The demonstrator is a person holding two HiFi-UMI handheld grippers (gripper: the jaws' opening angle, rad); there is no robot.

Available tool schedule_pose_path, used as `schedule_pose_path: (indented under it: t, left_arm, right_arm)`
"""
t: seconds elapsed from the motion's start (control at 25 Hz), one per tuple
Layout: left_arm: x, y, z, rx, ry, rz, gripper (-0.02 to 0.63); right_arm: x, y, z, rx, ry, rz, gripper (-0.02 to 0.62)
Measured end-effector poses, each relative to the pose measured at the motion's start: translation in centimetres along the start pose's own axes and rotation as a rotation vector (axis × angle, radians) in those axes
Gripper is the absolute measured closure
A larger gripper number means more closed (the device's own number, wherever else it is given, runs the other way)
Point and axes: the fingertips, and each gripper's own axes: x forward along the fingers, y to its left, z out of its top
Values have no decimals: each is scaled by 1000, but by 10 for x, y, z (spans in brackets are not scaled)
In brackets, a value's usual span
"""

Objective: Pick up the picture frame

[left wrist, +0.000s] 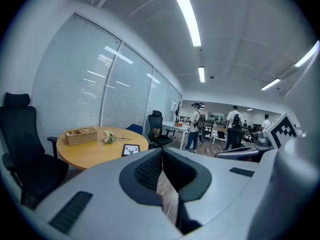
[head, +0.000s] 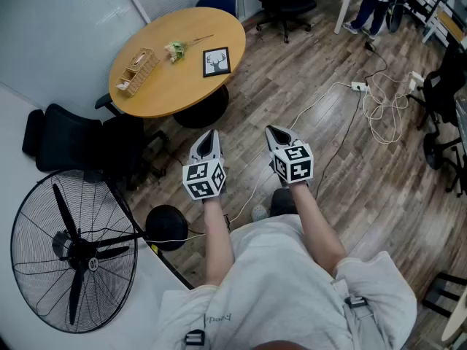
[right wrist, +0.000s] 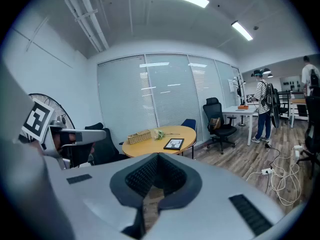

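The picture frame (head: 217, 61), black-edged with a deer print, lies flat near the right edge of the round wooden table (head: 175, 86). It also shows in the left gripper view as a small frame (left wrist: 131, 149) and in the right gripper view (right wrist: 174, 144). My left gripper (head: 211, 133) and right gripper (head: 271, 130) hang side by side in the air above the floor, well short of the table, both pointing toward it. Both are shut with nothing between the jaws.
On the table are also a wicker basket (head: 139, 70) and a flower stem (head: 177, 48). Black chairs (head: 73, 143) and a big floor fan (head: 73, 250) stand at the left. White cables (head: 379, 108) lie across the wooden floor at the right. A person (head: 368, 2) stands by a far desk.
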Motion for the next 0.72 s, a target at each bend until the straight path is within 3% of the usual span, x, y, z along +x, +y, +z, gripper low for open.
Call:
schedule_pose_path:
  t: [0.72]
  left_arm:
    - [-7,4,15,-14,-63,4,577]
  right_arm:
    - [-4,3,24,-37,-74,-31,569]
